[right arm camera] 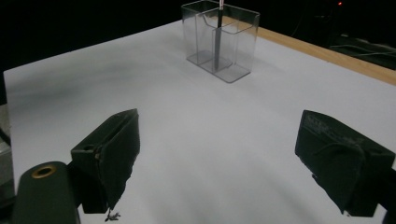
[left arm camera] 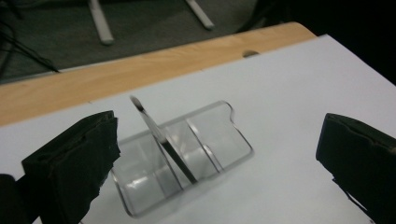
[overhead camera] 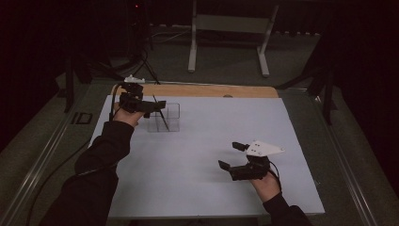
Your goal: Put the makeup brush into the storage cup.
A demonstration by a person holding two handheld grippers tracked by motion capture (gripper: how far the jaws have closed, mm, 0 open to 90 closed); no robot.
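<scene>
The pen (left arm camera: 161, 142) is standing in the clear organizer (left arm camera: 224, 140), leaning across one of its compartments with its tip up over the rim, so by the look of it the drop is done and you're on the way out. Your left gripper (left arm camera: 219, 158) hangs just above and beside the organizer with its jaws spread wide and nothing between them; in the high view that left gripper (overhead camera: 155, 106) sits right at the organizer's near-left corner, close to the pen's upper end. Your right gripper (overhead camera: 234, 156) is well apart from the organizer, out over the bare white mat (overhead camera: 202, 188) on the side toward you, jaws also wide apart and empty, and its own view looks along them at the organizer (right arm camera: 222, 42) with the pen (right arm camera: 217, 42) upright inside. What's left, I'd judge, is only to clear the left hand away without clipping that leaning pen or nudging the light plastic box. You've got room: the mat between the organizer and your right gripper is open, nothing else lies on it. Mind the far side, though, where the organizer stands near the strip of wooden table edge (left arm camera: 116, 77) beyond the mat, so pull back toward yourself, not forward. I can't tell which compartment the pen's foot rests in; the clear walls blur together.
</scene>
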